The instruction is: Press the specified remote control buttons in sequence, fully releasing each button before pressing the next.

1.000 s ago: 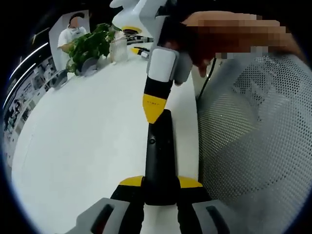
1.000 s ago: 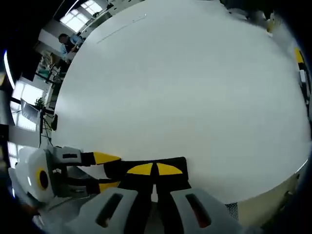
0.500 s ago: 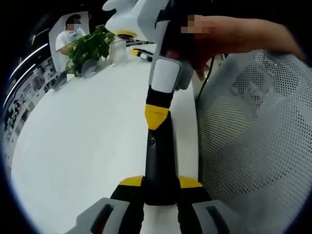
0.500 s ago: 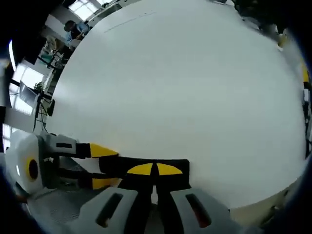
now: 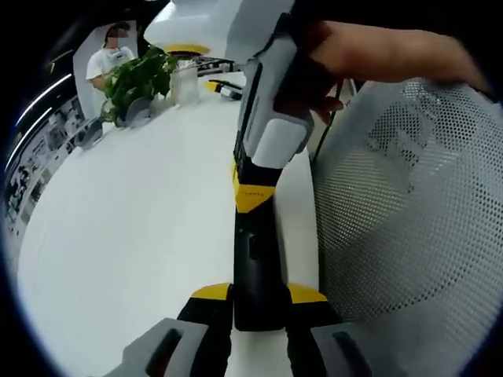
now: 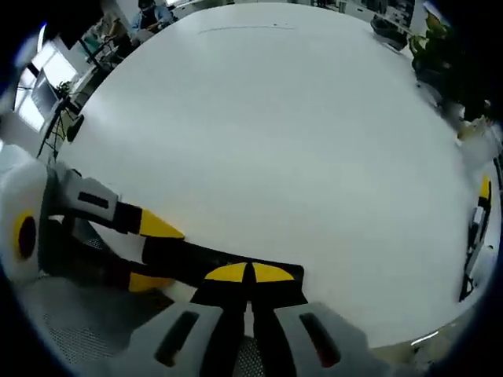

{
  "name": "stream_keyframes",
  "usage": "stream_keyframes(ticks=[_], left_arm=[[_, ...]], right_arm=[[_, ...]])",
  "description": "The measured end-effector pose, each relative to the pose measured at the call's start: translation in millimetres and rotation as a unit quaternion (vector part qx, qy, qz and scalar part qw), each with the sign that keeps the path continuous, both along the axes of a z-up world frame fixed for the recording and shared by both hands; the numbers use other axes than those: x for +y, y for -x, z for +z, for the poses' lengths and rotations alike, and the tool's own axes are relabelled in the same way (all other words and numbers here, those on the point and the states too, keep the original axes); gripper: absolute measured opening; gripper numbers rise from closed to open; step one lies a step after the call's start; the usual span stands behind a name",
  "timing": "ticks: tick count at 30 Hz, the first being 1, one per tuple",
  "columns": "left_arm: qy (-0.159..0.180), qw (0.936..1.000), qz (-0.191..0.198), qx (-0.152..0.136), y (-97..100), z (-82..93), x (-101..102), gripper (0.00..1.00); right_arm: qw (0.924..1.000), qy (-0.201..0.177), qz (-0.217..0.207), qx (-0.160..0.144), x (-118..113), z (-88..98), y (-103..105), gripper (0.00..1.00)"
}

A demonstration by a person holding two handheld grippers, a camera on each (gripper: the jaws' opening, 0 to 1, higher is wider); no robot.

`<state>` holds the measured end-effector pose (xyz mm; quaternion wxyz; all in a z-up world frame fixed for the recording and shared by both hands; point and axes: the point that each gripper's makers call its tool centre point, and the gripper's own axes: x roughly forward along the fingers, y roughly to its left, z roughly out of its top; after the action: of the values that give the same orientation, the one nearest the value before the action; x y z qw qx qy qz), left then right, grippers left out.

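The white tabletop [image 5: 126, 228] fills the left half of my left gripper view and nearly all of my right gripper view, where it curves away to the top of the frame. A grey mesh chair back [image 5: 409, 212] takes up the right side of the left gripper view, just beside the tabletop's edge. At the upper left of that view sit a green potted plant [image 5: 137, 75] and a clear glass jar [image 5: 186, 82], with a person in white [image 5: 106, 56] behind them.

My left gripper [image 5: 258, 302] is closed on the near end of the black remote control [image 5: 255, 259], which runs up the middle of the frame between its yellow-tipped jaws. My right gripper [image 5: 255, 195] comes down from the top of the left gripper view, held by my hand [image 5: 369, 59]; its yellow tips are pressed together with no gap and rest on the upper face of the remote control, holding nothing. In the right gripper view those same tips [image 6: 250, 272] meet at bottom centre on the remote control [image 6: 228, 263], and the left gripper [image 6: 153, 251] reaches in from the lower left, clamping it
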<state>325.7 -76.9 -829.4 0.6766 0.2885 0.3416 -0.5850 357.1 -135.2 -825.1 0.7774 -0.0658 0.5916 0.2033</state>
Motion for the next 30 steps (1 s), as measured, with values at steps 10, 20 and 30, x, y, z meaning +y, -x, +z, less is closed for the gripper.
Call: stream_keyframes(ticks=[10, 20, 30], left_arm=[[0.001, 1.0000, -0.003, 0.001, 0.4, -0.1, -0.3, 0.25], [0.005, 1.0000, -0.003, -0.001, 0.5, 0.1, -0.7, 0.25], [0.007, 1.0000, -0.002, -0.001, 0.2, 0.0, -0.7, 0.25]], right_arm=[[0.9981, -0.040, -0.046, 0.013, -2.5, 1.8, -1.2, 0.00], [0.9935, -0.075, -0.069, 0.051, 1.1, 5.4, 5.7, 0.00], [0.9834, -0.116, -0.101, 0.096, 9.8, 8.3, 13.6, 0.00]])
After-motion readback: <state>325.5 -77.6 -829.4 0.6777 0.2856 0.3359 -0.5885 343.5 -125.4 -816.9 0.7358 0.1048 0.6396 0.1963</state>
